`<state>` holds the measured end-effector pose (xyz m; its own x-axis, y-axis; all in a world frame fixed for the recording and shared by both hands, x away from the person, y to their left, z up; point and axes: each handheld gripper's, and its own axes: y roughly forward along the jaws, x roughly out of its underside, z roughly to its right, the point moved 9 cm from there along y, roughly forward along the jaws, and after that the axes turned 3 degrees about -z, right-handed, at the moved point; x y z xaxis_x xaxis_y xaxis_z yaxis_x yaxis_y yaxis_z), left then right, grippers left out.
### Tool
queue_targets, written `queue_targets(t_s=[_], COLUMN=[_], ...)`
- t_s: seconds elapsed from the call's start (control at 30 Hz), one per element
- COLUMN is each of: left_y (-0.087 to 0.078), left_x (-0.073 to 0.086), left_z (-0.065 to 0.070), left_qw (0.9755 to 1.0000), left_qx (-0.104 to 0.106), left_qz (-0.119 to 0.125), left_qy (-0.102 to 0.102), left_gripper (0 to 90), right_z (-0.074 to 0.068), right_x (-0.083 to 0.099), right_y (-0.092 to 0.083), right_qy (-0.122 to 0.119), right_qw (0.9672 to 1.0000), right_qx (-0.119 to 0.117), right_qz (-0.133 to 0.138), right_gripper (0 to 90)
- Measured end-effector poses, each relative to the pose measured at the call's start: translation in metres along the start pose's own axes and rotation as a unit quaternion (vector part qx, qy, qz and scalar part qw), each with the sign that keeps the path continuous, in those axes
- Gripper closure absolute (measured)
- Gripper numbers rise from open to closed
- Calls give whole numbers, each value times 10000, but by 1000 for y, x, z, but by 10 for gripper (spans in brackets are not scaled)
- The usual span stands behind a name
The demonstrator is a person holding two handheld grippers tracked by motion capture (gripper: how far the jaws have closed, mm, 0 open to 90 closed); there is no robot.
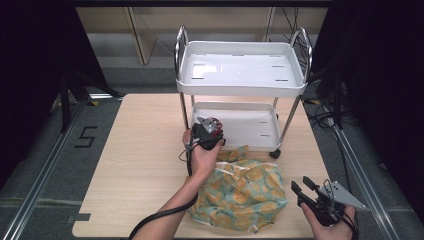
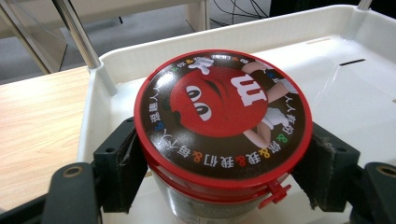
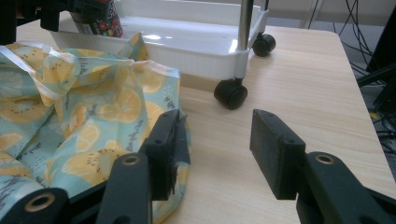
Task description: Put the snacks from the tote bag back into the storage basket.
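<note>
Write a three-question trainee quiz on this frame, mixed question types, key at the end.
1. True or false: the left gripper has its jaws closed on the red-lidded candy tub.
2. Multiple choice: the tub is over which part of the white cart? A) top tray B) lower tray C) the table beside it
3. Short answer: what lies on the table between the two hands?

Key
1. True. Both pads press the tub's sides just under the lid.
2. B.
3. A fruit-print bag; the right gripper stands open beside it, holding nothing.
</note>
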<state>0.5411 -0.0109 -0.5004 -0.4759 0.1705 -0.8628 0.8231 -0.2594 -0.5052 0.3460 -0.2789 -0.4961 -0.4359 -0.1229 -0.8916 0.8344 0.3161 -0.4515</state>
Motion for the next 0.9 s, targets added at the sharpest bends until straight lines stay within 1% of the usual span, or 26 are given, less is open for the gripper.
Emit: queue_targets(t_s=[0.03, 0.07, 0.13, 0.17, 0.27, 0.3, 0.37, 0.43, 0.47, 0.53, 0.67, 0.7, 0.73, 0.77, 0.9], left_y=[0, 0, 0, 1, 1, 2, 2, 3, 3, 4, 6, 6, 7, 6, 7], left_x=[0, 0, 0, 0, 1, 1, 2, 3, 3, 5, 7, 8, 8, 9, 9], left_z=[1, 1, 0, 0, 0, 1, 1, 2, 2, -1, 0, 0, 0, 0, 0], left_qw=[10000, 10000, 10000, 10000, 10000, 10000, 10000, 9999, 9999, 9998, 9998, 9997, 9998, 9997, 9997], left_qx=[46, 42, -6, 12, 13, 15, 26, 36, 5, -47, -53, -31, -52, -14, -22], left_qz=[-10, -12, -8, -12, -35, -39, -77, -88, -91, -171, -182, -226, -188, -235, -229], left_qy=[-6, -7, -16, -40, -36, -82, -36, -72, -93, 31, 22, 10, 5, -7, -27], left_gripper=[252, 252, 252, 253, 252, 252, 252, 253, 252, 252, 252, 252, 252, 252, 252], right_z=[0, 0, -2, 0, 0, 0, 0, 0, 0, -1, -1, -1, 0, -1, -1], right_x=[0, 0, 0, 0, 0, 0, 0, 0, 0, 0, 0, 0, 0, 0, 0], right_y=[0, 0, -1, 0, 0, 0, 0, 0, 0, 0, 0, 0, 0, 0, 0], right_qy=[4, 7, 103, 3, 3, -5, -7, 3, 5, 14, 7, 11, -24, -3, 4], right_qw=[10000, 10000, 9999, 10000, 10000, 10000, 10000, 10000, 10000, 10000, 10000, 10000, 10000, 10000, 10000], right_qx=[-3, 6, -5, -1, -1, 3, 2, -5, -7, -16, -17, -17, -14, -11, -13], right_qz=[1, 2, -29, 1, 1, 5, 7, 1, -1, -3, -2, 0, -9, -8, 4], right_gripper=[538, 538, 539, 538, 538, 539, 539, 539, 539, 538, 539, 538, 539, 538, 538])
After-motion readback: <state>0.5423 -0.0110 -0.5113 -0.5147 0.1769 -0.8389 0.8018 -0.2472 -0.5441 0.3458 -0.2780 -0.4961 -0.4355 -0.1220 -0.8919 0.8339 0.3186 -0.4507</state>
